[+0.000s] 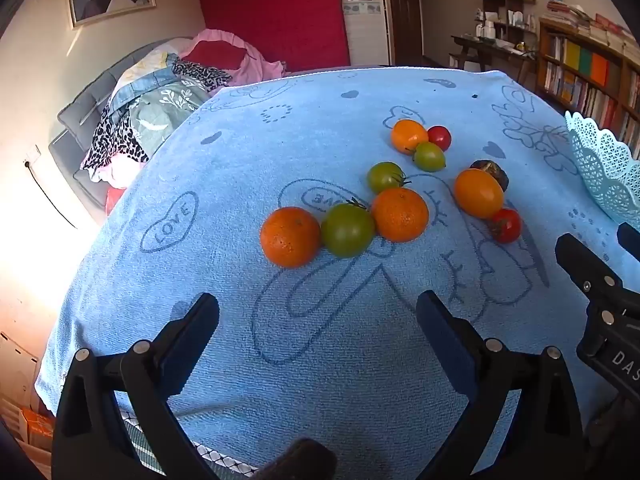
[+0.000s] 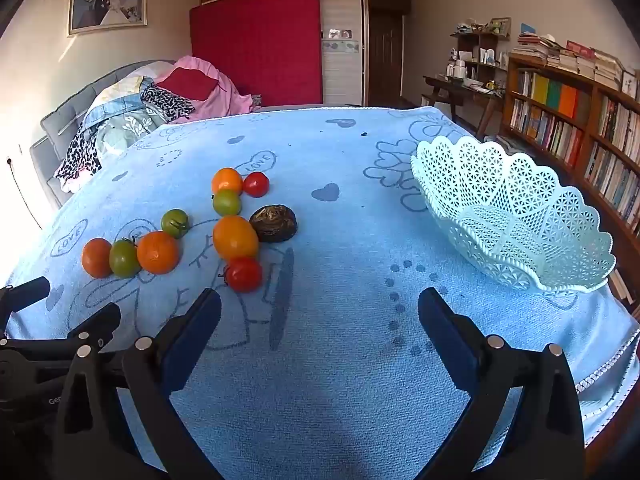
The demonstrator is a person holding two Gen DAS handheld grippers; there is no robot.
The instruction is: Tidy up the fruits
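Note:
Several fruits lie loose on a blue towel (image 1: 280,360) (image 2: 340,340): oranges (image 1: 290,236) (image 2: 157,252), green tomatoes (image 1: 347,230) (image 2: 124,258), red tomatoes (image 1: 506,225) (image 2: 243,274) and one dark brown wrinkled fruit (image 1: 492,172) (image 2: 274,223). A pale lattice basket (image 1: 604,168) (image 2: 512,216) stands empty at the right. My left gripper (image 1: 318,316) hangs open over bare towel, short of the nearest orange. My right gripper (image 2: 320,312) is open too, with nothing between its fingers, between the fruit cluster and the basket. The right gripper (image 1: 600,264) shows at the left wrist view's right edge.
The towel covers a table whose near and right edges drop off. A sofa piled with clothes (image 2: 132,112) stands behind on the left. A bookshelf (image 2: 580,128) lines the right wall, and a desk (image 2: 460,88) stands in the far corner.

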